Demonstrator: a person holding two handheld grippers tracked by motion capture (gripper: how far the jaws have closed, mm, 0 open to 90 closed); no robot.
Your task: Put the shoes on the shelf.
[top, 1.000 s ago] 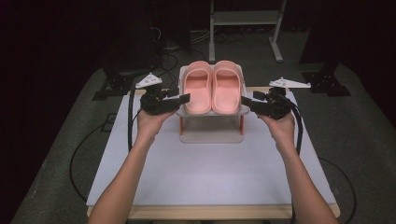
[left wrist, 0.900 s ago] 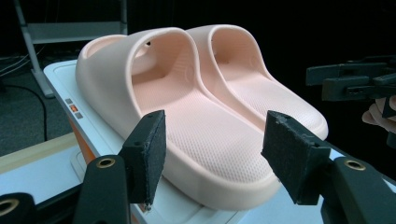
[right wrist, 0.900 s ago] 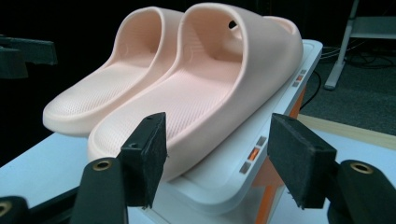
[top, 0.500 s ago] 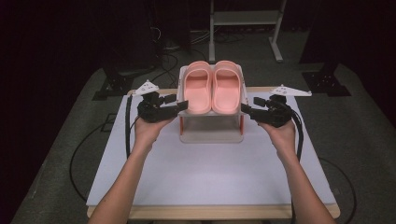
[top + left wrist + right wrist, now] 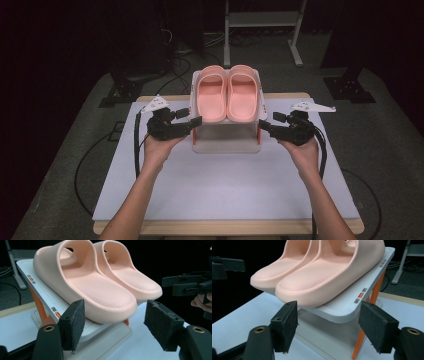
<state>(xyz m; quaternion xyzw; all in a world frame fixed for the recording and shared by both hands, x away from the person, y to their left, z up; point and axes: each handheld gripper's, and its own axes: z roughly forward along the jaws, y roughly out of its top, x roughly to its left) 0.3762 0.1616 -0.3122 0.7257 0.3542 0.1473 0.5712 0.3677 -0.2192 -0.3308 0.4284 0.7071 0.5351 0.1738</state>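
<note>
**Inspector:** Start with the white table [image 5: 225,190]. On it, between your two tools, stands the white slipper rack [image 5: 226,134] with orange side struts. Its sloped top shelf carries the pair of pink slippers side by side, heels at the low edge nearest you, long axes running away from you up the slope.

**Operator:** Which tool is nearer which slipper?

**Inspector:** The left gripper [image 5: 192,121] sits just beside the rack's left edge, pointing inward; the left slipper [image 5: 211,96] lies just ahead of it and above. The right gripper [image 5: 265,127] mirrors it at the rack's right edge, with the right slipper [image 5: 242,95] just ahead and above. Each tool faces its slipper's side wall, across the long axis, not along it.

**Operator:** State of the jaws?

**Inspector:** Both released, pads spread wide, nothing between them. In the left gripper view the near slipper's heel [image 5: 110,307] sits above the gap; the right gripper view shows the same with the other heel [image 5: 312,291].

**Operator:** Judgement?

**Inspector:** The reach is equal for both. You would need to raise each tool to sole height before closing.
</note>
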